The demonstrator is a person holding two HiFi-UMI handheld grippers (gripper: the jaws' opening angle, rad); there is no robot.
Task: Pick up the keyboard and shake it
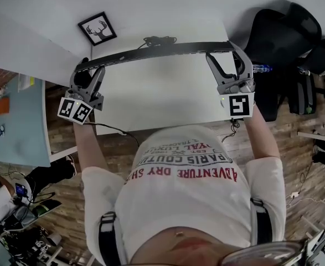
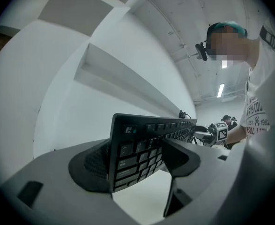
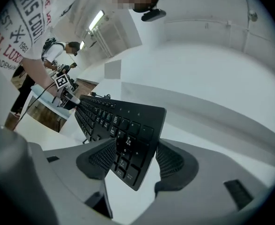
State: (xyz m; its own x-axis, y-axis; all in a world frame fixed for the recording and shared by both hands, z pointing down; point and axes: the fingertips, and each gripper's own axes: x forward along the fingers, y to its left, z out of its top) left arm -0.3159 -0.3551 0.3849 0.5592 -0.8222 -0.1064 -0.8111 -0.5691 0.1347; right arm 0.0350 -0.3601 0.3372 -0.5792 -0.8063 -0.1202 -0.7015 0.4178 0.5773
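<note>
The keyboard [image 1: 156, 51] is clear of the table [image 1: 162, 101], probably tipped on edge. The left tongs [image 1: 90, 71] pinch one end and the right tongs [image 1: 227, 60] the other (both across the keys). Pick-up looks done; the shaking remains.

The desk [image 1: 162, 93] lies open beneath the keyboard [image 1: 156, 53]; a frame [image 1: 97, 28] sits off its far-left corner, a chair [image 1: 284, 35] off its right edge.

An office — white desk [image 1: 162, 87], black swivel chair [image 1: 284, 35], ceiling strip light [image 2: 220, 90].
</note>
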